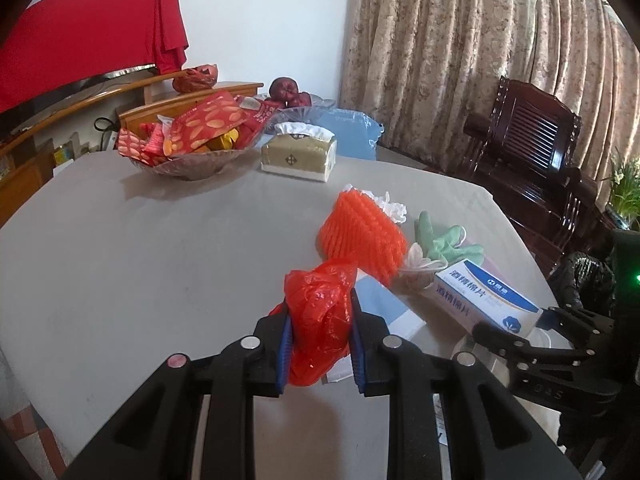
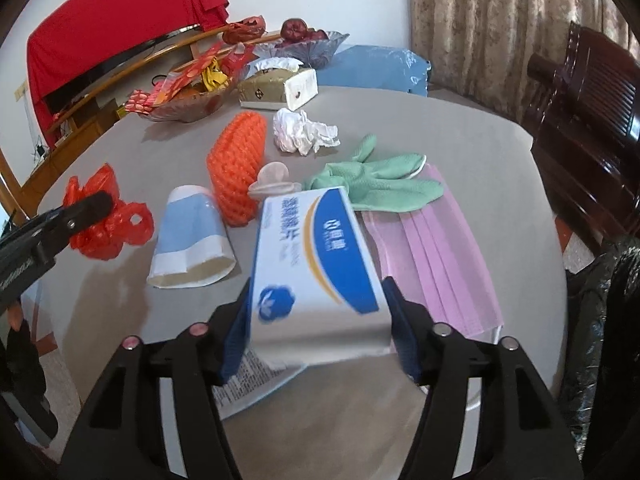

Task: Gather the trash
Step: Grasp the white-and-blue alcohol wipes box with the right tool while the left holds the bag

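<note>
The left gripper (image 1: 320, 344) pinched a crumpled red plastic bag (image 1: 320, 328) between its blue pads, the bag bulging above and below the jaws and lifted over the near part of the grey tabletop (image 1: 140, 248). The right gripper (image 2: 320, 332) had its jaws spread wide around a white-and-blue box (image 2: 316, 264), the pads pressing its two long sides, the box tilted with its far end higher and a printed flap hanging under it. Just left of the box a flattened blue-and-white paper cup (image 2: 192, 236) lay on its side, its open mouth toward the near edge. Beyond it lay an orange foam net (image 2: 240, 164), and next to that a small clear lid (image 2: 274, 180). A crumpled white tissue (image 2: 300, 130) sat farther in, toward the middle. A green glove (image 2: 380, 180) lay to the right of the net, overlapping the far end of a pink face mask (image 2: 440, 248) that reached toward the right edge. At the far edge stood a tissue pack (image 2: 276, 84) and a glass bowl of snack packets (image 2: 184, 100).
</note>
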Demonstrator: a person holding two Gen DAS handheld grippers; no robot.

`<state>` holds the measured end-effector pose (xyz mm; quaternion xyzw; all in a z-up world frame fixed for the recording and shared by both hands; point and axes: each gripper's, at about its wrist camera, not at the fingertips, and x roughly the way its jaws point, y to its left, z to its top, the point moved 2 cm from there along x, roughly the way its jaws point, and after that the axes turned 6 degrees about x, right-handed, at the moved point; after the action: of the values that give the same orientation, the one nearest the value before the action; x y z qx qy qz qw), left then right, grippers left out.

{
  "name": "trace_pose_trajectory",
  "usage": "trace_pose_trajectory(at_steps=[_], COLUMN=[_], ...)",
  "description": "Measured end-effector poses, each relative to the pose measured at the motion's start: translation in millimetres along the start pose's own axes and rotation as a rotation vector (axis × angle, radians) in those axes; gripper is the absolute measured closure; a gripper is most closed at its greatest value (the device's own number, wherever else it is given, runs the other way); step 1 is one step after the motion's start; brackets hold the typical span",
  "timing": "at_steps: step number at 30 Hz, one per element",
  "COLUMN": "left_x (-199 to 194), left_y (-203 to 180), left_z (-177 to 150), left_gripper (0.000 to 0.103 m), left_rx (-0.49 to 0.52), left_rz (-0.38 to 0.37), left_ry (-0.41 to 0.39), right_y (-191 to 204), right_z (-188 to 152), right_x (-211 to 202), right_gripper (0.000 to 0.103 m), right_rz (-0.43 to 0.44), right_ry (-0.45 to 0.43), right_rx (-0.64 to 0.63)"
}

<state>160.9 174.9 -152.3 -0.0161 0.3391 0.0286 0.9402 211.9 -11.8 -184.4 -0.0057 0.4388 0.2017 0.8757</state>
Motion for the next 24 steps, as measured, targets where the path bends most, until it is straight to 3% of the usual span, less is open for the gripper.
trace_pose_trajectory(at_steps=[4,7,9,14,19,24], left_x=[0.7,1.3,1.3,-2.2,-11.6,-20.4], left_y=[1.4,2.2,2.3,0.3,-12.1,-28.7], left_z=[-1.0,-1.5,-1.4,1.4,10.5,16.6], left_gripper=[0.079,0.079,0.079,0.079,0.079,0.079], left_rx=[-0.002,-0.004,-0.005,0.001,0.017,0.034], left_rz=[0.001,0.0,0.0,-0.002,-0.023,-0.054], left_ry=[0.002,0.005,0.005,-0.007,-0.033,-0.053], right_y=[0.8,0.7,-0.1,2.0,1.1,-5.4], right_z=[2.0,3.7,4.8,11.0,16.8,6.7], right_x=[9.0,12.5,13.7,-10.9,-46.1,-68.4], right_gripper=[0.027,0.027,0.043,0.05,0.05,0.05], right_rz=[-0.02,-0.026,-0.003,0.006,0.025,0.026], right_ry=[-0.002,-0.012,-0.005,-0.063,-0.116,-0.114], right_rx=[0.002,0.001,0.003,-0.009,-0.015,-0.015])
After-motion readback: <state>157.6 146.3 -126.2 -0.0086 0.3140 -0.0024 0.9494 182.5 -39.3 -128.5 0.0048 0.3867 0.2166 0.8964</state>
